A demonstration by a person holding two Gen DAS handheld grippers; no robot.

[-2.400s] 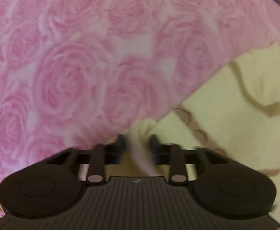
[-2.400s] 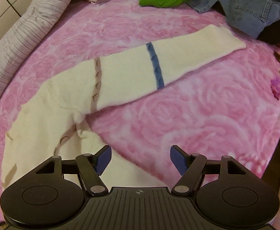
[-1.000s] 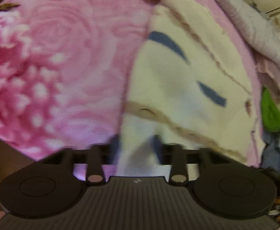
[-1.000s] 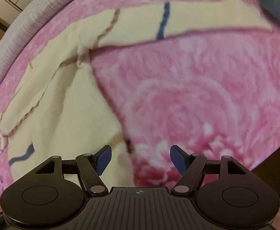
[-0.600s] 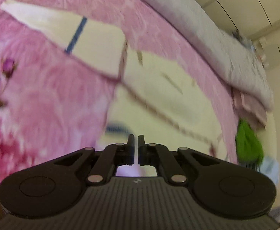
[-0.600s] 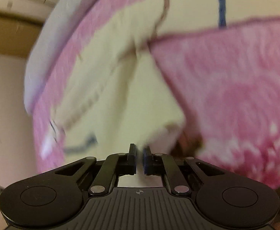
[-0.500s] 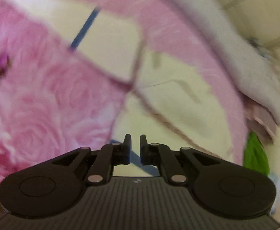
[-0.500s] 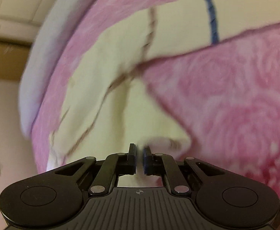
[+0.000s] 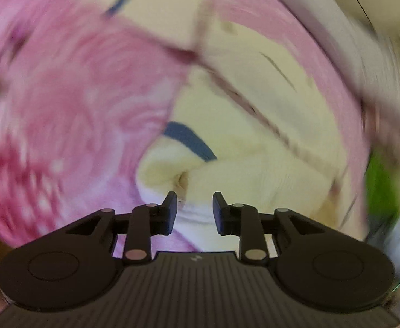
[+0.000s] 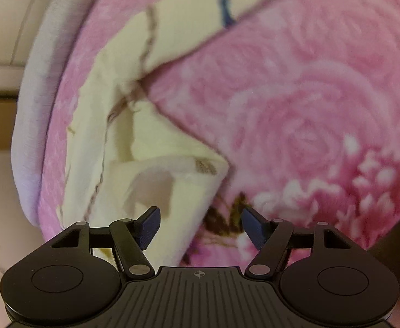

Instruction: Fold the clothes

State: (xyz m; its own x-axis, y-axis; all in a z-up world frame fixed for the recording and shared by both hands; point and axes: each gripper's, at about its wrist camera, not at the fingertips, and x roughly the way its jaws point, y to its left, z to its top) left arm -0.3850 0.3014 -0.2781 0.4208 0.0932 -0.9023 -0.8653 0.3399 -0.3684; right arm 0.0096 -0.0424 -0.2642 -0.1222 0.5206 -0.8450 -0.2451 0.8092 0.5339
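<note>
Left wrist view showed the left gripper point(image 9: 195, 210), jaws just parted and empty, above one cream sweater point(image 9: 254, 164) lying on one pink rose blanket point(image 9: 63, 109). Right wrist view showed the right gripper point(image 10: 200, 228), jaws just spread wide, over the sweater's folded hem, gripping nothing.

Cream sweater point(image 9: 254, 164) – blue and brown stripes – on rose-patterned pink blanket point(image 10: 309, 95).
</note>
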